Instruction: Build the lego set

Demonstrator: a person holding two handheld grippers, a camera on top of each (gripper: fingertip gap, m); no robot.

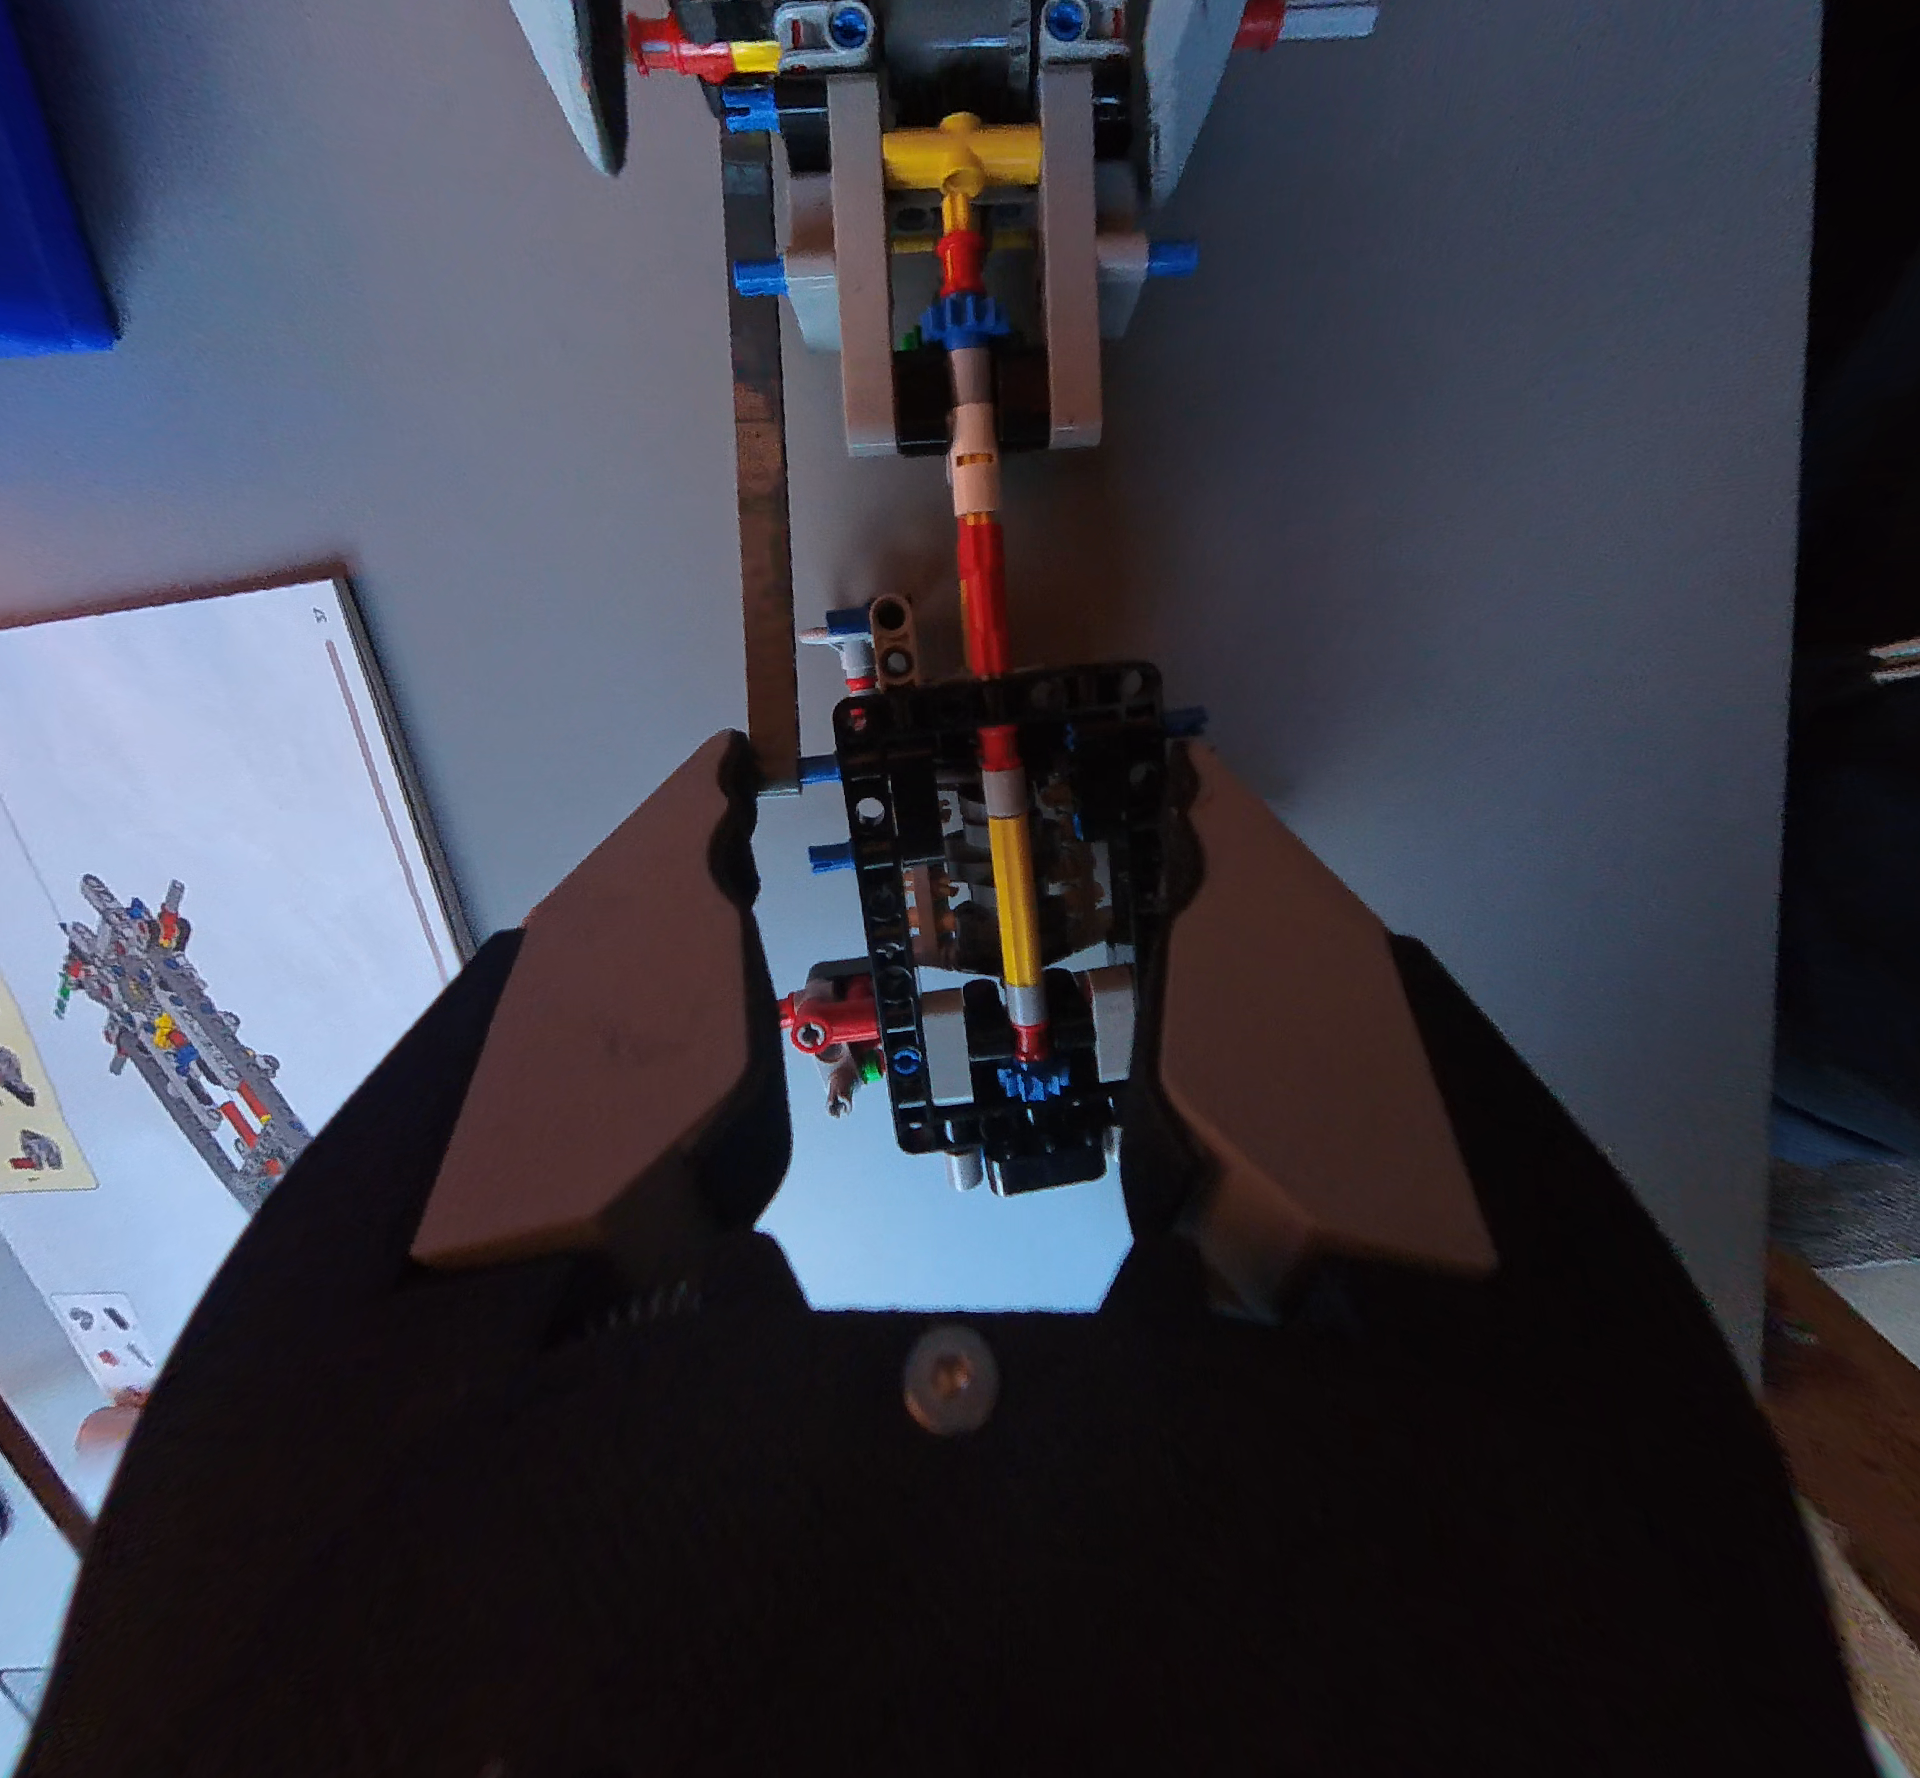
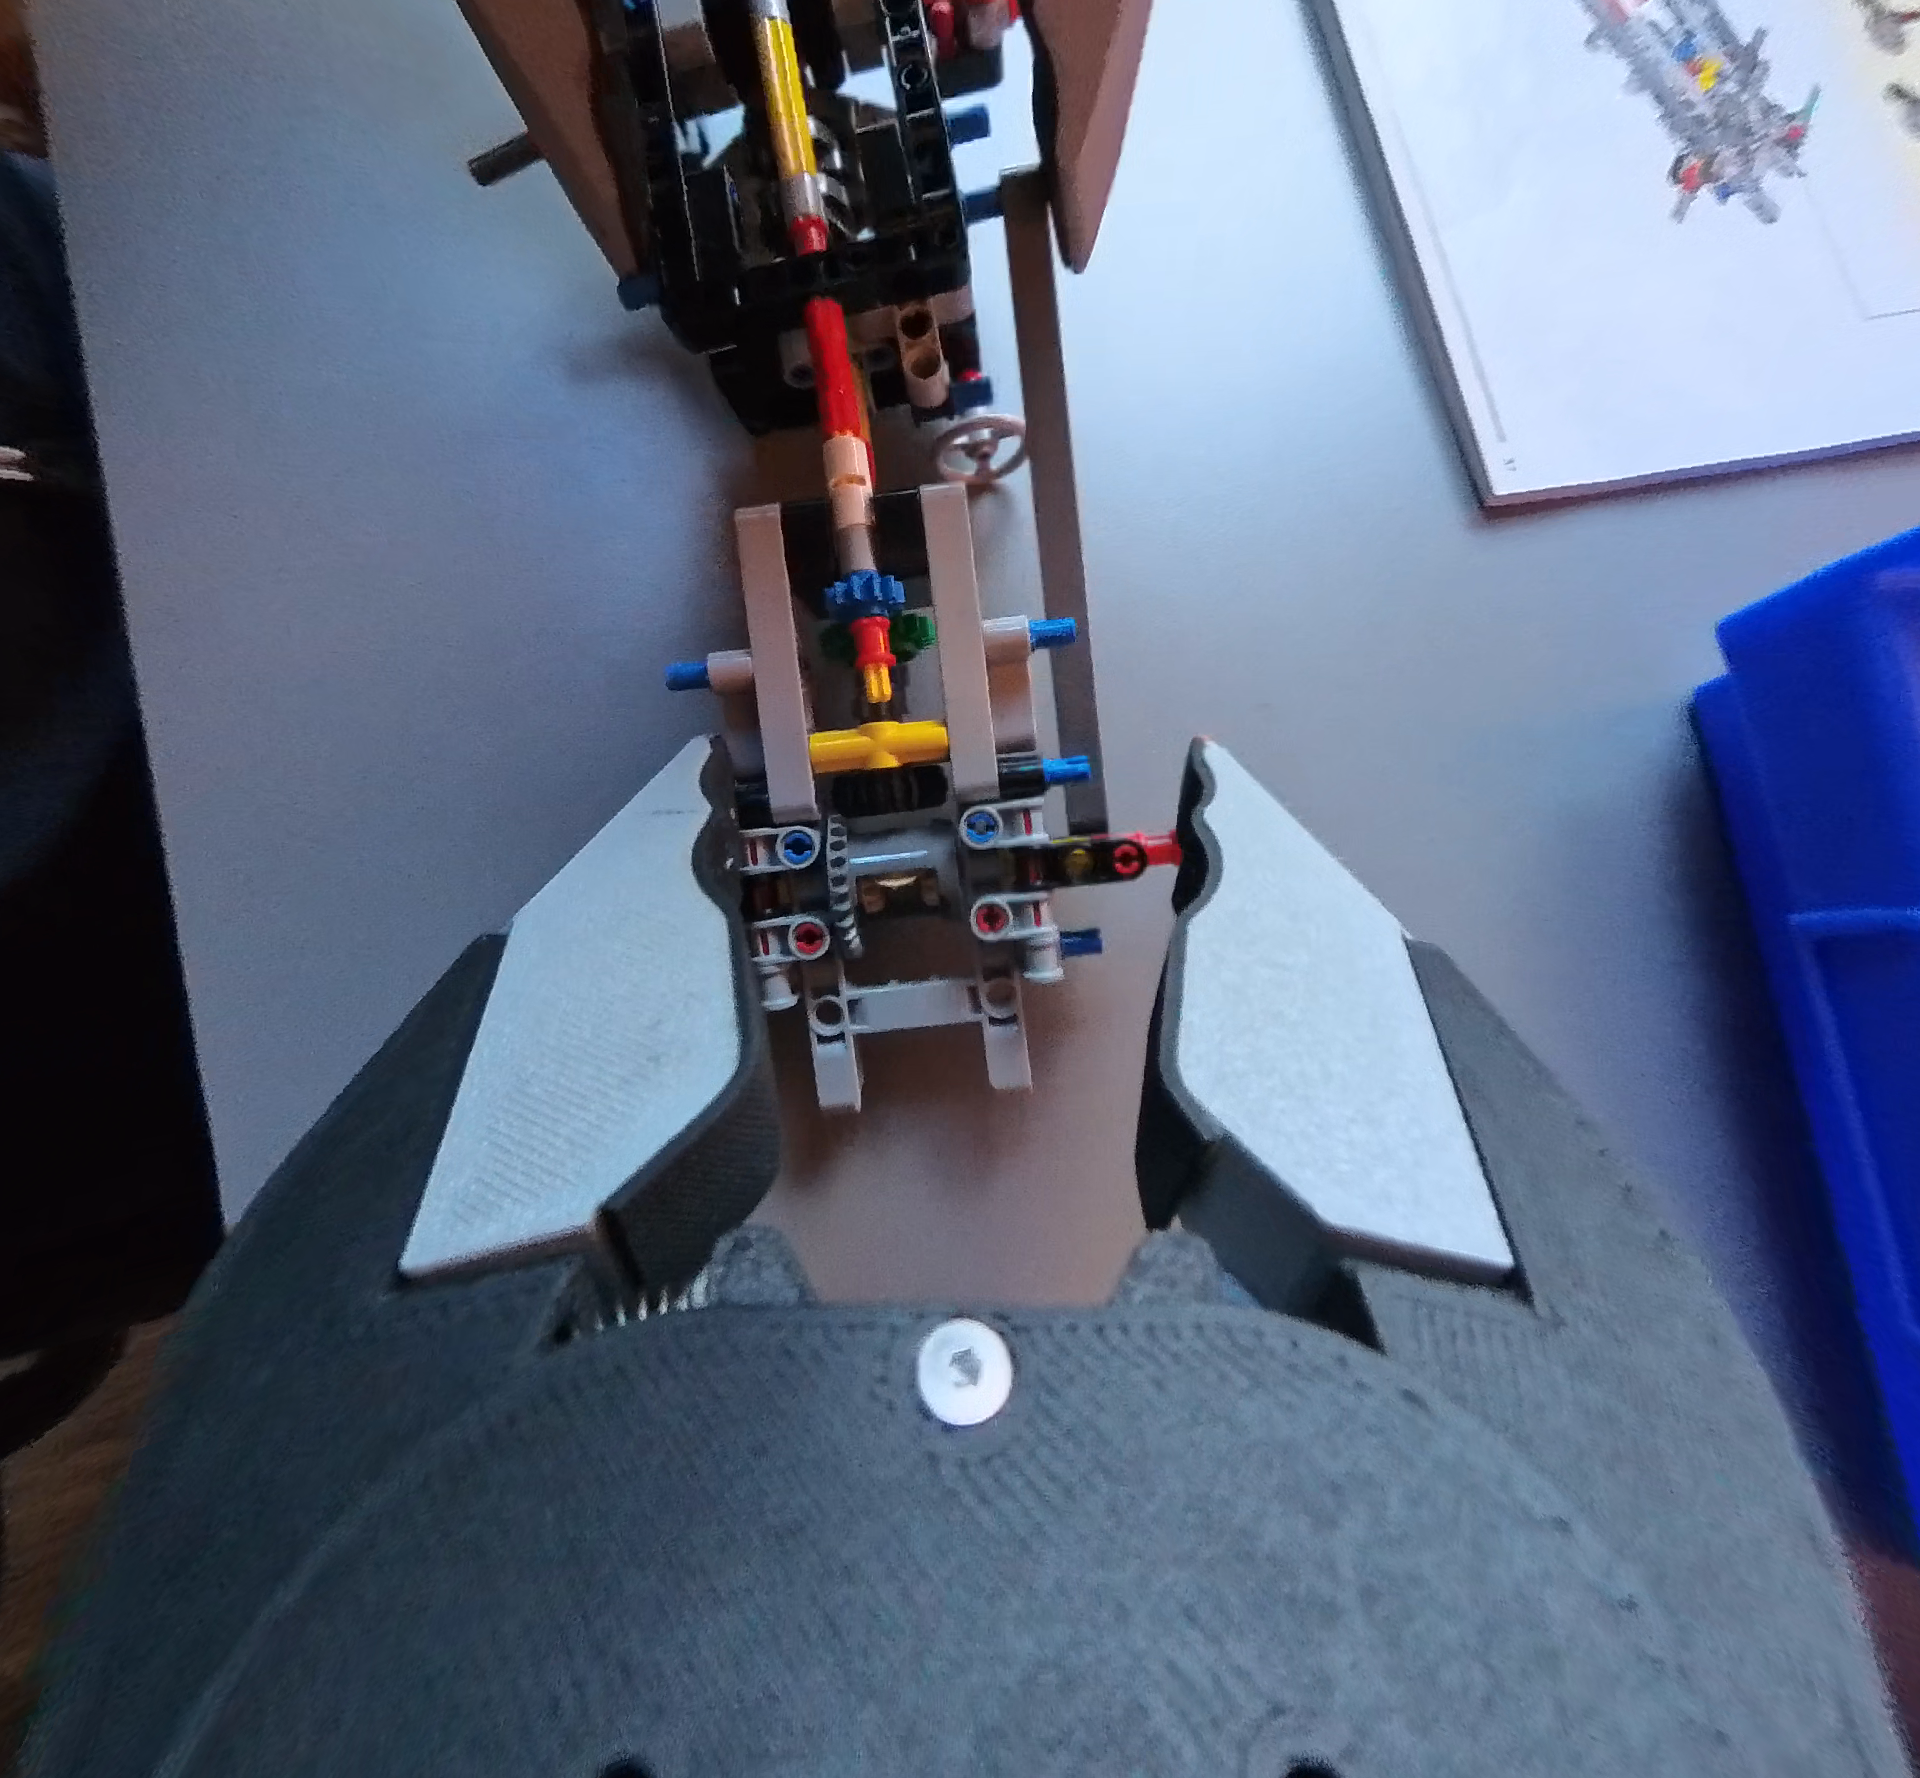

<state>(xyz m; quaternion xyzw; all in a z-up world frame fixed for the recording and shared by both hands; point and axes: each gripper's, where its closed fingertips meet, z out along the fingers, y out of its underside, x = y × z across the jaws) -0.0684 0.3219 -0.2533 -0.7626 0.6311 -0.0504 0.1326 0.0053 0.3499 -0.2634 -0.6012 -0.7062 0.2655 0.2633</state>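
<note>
Fingers (image 1: pixel 644 949) of left gripper (image 1: pixel 961 783) clamped across black-frame end of brick model (image 1: pixel 971 419). Right gripper (image 2: pixel 951 824) released, straddling grey gear end, red pin (image 2: pixel 1158 850) at one pad.

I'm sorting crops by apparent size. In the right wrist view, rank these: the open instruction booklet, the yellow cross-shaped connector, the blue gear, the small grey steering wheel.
1. Instruction booklet, cut by the frame
2. Yellow cross-shaped connector
3. Blue gear and grey steering wheel: look alike, unranked; the wheel lies farther off.
</note>
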